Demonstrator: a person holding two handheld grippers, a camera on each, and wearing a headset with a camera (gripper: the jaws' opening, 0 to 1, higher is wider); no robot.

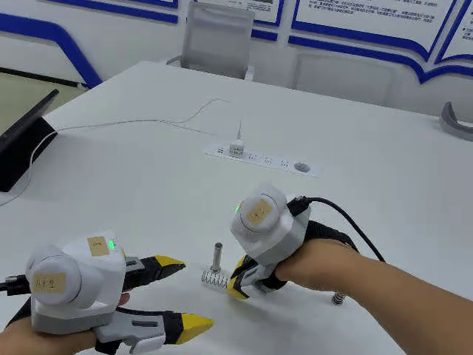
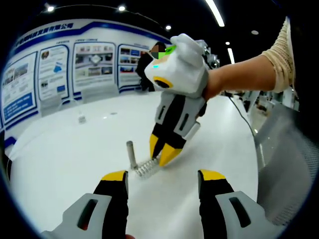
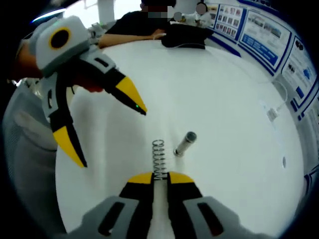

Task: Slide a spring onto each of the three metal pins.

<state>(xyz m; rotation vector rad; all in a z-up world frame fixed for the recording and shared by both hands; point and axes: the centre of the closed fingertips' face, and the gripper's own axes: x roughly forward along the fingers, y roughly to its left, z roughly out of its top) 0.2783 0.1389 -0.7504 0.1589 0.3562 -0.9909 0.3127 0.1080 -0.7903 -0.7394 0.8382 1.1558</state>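
My right gripper (image 3: 154, 178) was closed almost fully on one end of a spring (image 3: 158, 154), pinching it between the yellow tips. The rest of the coil stuck out ahead of the jaws, low over the white surface (image 1: 148, 185). The free end sat just beside the foot of a metal pin (image 1: 216, 257), which stood upright and bare, with no spring on it. My left gripper (image 1: 183, 292) hung near, wide open and holding nothing, its tips pointing toward the pin.

I judged I was early in the task, on the first threading. The next move called for lifting the spring, turning its open end down over the pin's top, lining the two axes up closely, then lowering and letting go. My left gripper could have steadied the pin against tipping.
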